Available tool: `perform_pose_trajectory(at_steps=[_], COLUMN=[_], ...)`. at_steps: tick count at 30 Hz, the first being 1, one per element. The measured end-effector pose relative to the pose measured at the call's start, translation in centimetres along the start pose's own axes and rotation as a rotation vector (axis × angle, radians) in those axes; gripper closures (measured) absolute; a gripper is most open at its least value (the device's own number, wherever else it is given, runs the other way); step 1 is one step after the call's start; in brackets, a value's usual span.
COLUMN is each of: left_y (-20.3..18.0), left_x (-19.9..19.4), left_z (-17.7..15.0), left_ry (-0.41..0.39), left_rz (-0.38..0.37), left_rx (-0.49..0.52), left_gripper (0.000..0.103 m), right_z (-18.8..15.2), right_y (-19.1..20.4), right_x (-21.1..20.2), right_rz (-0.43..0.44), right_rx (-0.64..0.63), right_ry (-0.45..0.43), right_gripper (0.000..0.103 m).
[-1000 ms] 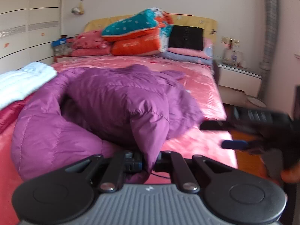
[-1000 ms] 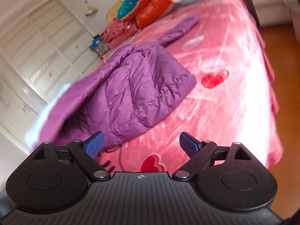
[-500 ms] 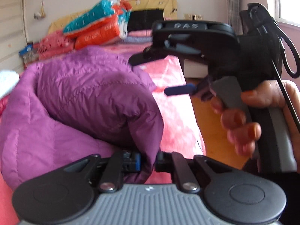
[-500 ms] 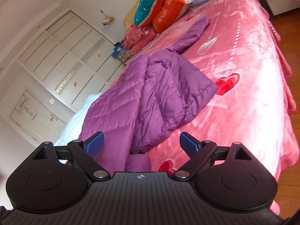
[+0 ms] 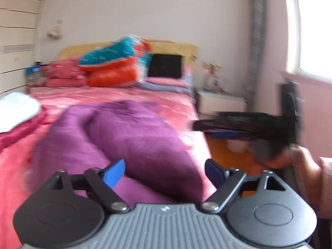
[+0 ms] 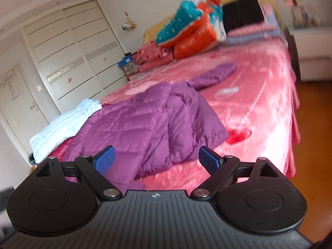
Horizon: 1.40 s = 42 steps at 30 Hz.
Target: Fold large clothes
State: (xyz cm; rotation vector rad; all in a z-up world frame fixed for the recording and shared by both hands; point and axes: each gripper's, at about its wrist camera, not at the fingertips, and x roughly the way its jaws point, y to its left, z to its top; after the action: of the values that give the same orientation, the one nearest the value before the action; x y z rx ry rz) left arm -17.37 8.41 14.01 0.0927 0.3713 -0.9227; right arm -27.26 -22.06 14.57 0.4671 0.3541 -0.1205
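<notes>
A: Left wrist view's blurry, but left tool (image 5: pixel 164 172) is spread wide w/ nothing in it, hovering just over the purple jacket (image 5: pixel 132 137) lying on the pink bed (image 5: pixel 124 93).

B: Right tool (image 6: pixel 156 159) same, pads apart, empty. Jacket (image 6: pixel 149 128) looks partly folded, one sleeve (image 6: pixel 215 72) stretched toward the pillows (image 6: pixel 193 33).

A: So we're between grips, I'd say. Next move prob needs a fresh grab on an edge or that sleeve, then fold it over.

B: Agreed. Right view shows the sleeve, plus a white garment (image 6: pixel 62 124) beside the jacket.

A: Sleeve's hidden for me. Only mine shows the right tool (image 5: pixel 228 131) from outside, w/ the hand (image 5: pixel 300 166) holding it, off the bed's side.
</notes>
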Motion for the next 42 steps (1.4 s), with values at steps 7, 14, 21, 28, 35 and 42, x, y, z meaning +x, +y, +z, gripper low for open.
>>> perform_pose_trajectory(at_steps=[7,14,21,28,35,42], left_y=[12.3,16.8,18.8,19.2,17.7,14.2], left_x=[1.5,4.6,6.4,9.2,8.9,6.8], left_z=[-3.7,-7.3,-7.9,-6.9,-6.0,-4.2], left_ry=[0.089,0.094,0.092,0.073,0.017,-0.027], left_rz=[0.148,0.044,-0.054,-0.102,-0.078,-0.119], left_rx=[-0.551,-0.911,-1.057,-1.073,-0.974,-0.735], left_gripper=[0.015,0.015,0.015,0.034,0.080,0.088], right_z=[-0.4,-0.5,0.4,1.6,2.0,4.7], right_y=[4.1,5.9,9.1,10.5,11.0,14.0], right_x=[0.9,3.1,4.6,6.5,8.3,10.4], right_rz=[-0.013,-0.024,0.006,0.001,-0.024,-0.007], right_rx=[-0.184,-0.265,-0.338,-0.365,-0.318,-0.380], right_ry=[0.011,0.058,0.076,0.078,0.131,0.144], right_gripper=[0.000,0.000,0.000,0.000,0.000,0.000])
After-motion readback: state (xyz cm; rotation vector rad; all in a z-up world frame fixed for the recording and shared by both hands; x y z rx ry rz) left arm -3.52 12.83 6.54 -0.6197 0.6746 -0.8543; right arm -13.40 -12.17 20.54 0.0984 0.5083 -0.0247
